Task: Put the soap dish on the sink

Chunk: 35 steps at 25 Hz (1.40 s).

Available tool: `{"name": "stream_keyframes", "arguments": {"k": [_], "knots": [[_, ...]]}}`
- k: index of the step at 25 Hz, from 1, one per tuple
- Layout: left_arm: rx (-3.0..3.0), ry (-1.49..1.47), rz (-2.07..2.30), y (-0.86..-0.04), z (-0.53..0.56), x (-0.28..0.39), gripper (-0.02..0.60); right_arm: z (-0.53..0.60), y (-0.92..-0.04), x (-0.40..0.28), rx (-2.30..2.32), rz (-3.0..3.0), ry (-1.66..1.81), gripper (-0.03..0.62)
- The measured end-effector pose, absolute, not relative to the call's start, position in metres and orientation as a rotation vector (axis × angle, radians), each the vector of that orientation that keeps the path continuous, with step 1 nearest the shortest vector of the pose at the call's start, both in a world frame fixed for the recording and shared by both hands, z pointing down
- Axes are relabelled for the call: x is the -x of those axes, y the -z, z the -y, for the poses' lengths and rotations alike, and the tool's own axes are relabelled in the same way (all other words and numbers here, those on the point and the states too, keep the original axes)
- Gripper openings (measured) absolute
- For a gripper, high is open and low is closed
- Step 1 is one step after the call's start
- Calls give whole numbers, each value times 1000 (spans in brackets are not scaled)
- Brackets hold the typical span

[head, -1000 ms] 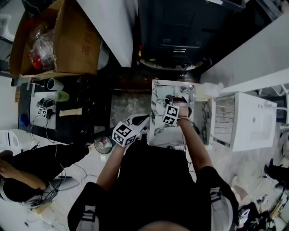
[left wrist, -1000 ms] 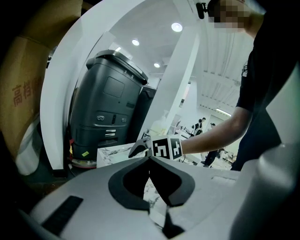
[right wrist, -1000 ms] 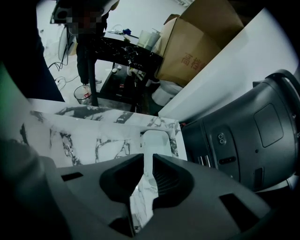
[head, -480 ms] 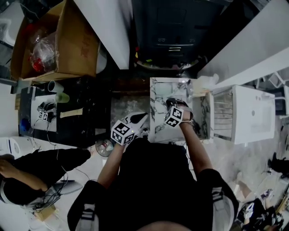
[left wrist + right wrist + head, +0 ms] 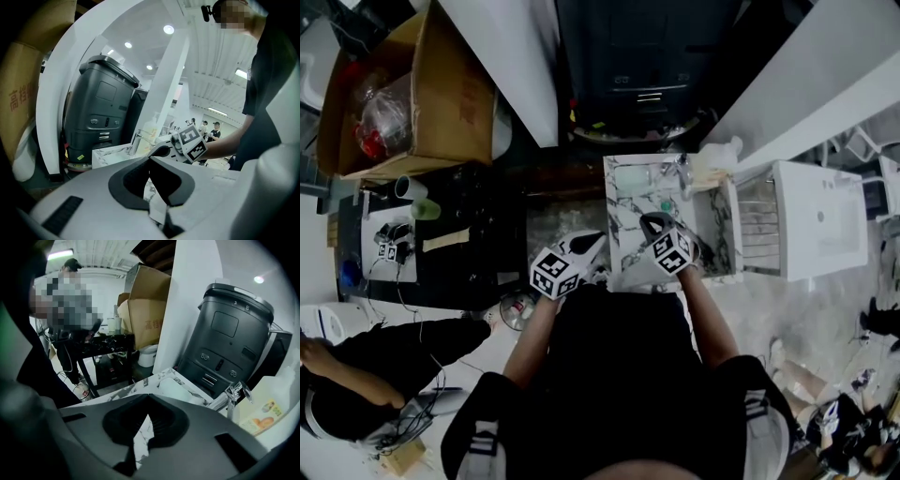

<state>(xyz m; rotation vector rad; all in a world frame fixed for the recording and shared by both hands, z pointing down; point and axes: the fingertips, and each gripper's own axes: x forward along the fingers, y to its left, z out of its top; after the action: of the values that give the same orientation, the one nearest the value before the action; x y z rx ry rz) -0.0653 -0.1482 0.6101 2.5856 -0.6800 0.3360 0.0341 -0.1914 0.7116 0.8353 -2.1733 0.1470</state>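
From the head view, I see the pale soap dish [image 5: 633,178] lying flat on the far left corner of the marble sink counter [image 5: 623,234], beside the faucet [image 5: 682,173]. The right tool [image 5: 652,221] hangs over the near part of the counter, apart from the dish. The left tool [image 5: 592,244] waits just off the counter's left edge.

In the left gripper view, the left tool [image 5: 150,159] has its tips together and holds nothing.

In the right gripper view, the right tool [image 5: 147,397] is also closed at the tips and empty. The soap dish [image 5: 180,389] sits beyond it on the marble, with the faucet [image 5: 233,397] to the right.

I judge the placing as done. To finish well, I would draw the right tool straight back and up, away from the faucet, so that nothing pushes the dish.
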Motion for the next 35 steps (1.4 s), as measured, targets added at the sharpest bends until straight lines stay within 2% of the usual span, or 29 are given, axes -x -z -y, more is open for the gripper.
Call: {"name": "stream_keyframes", "arguments": {"k": [10,35], "knots": [[-2603,-344,602,-616,135,69,0,153,-694,-22,-900,2267,-227,-5],[-2660,-383,460,-619,128,83,0,142,-685,-23,-1071,2214,-237,-6]]}}
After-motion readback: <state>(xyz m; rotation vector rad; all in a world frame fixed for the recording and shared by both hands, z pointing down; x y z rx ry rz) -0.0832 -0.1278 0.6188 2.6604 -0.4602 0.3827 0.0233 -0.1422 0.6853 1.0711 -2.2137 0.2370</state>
